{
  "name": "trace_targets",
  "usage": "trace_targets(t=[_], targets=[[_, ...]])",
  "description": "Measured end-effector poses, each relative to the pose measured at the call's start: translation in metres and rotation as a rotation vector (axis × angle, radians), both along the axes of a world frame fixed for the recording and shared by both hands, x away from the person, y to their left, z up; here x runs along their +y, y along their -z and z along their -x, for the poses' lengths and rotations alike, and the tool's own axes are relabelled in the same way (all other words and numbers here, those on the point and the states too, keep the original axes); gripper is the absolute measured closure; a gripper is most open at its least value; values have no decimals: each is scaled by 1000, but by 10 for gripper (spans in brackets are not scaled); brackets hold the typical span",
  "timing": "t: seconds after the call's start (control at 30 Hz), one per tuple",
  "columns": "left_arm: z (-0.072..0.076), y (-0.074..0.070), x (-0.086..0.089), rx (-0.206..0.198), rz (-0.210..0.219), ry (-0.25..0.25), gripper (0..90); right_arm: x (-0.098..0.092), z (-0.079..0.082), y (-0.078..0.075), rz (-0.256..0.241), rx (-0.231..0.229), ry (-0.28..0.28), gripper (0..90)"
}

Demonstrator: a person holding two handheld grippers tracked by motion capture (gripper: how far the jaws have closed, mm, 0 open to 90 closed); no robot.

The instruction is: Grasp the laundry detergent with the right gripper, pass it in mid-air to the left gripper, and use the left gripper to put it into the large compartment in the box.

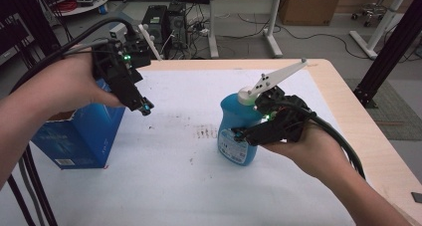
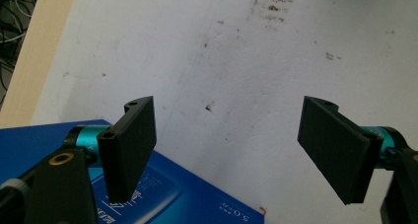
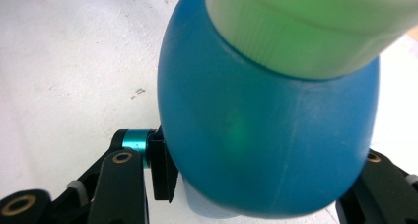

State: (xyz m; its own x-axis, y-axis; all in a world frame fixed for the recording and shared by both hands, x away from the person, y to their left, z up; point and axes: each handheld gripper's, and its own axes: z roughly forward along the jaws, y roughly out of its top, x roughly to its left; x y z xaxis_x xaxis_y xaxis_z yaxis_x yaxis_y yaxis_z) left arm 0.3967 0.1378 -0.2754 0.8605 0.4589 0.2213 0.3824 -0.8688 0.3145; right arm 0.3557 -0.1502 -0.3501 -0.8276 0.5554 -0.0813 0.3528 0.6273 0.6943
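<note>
- Closest to the lens in the right gripper view sat the blue bottle [image 3: 268,135], its pale cap [image 3: 315,26] above, pinched at the lower body between that claw's jaws.
- Right gripper [image 1: 249,134] held the bottle [image 1: 239,131] upright on the white table [image 1: 164,186], long axis vertical.
- Left gripper [image 1: 144,108], jaws spread wide and holding nothing, hung well left of the bottle, above the blue box [image 1: 79,136].
- Counted: one bottle, one box, two grippers; the right hand was far nearer the bottle.
</note>
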Motion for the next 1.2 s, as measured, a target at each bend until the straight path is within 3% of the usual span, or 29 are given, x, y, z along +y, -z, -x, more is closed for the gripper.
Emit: trace_targets(t=[0.37,0.63,1.2], targets=[[0,-1,0,0,0,4,228,-3,-2,-4,-17,13,-42,450],[1,-4,0,-7,10,11,228,-7,-7,-17,-52,18,-66,450],[4,-9,0,-10,11,25,228,-14,-18,-38,-70,41,-155,452]])
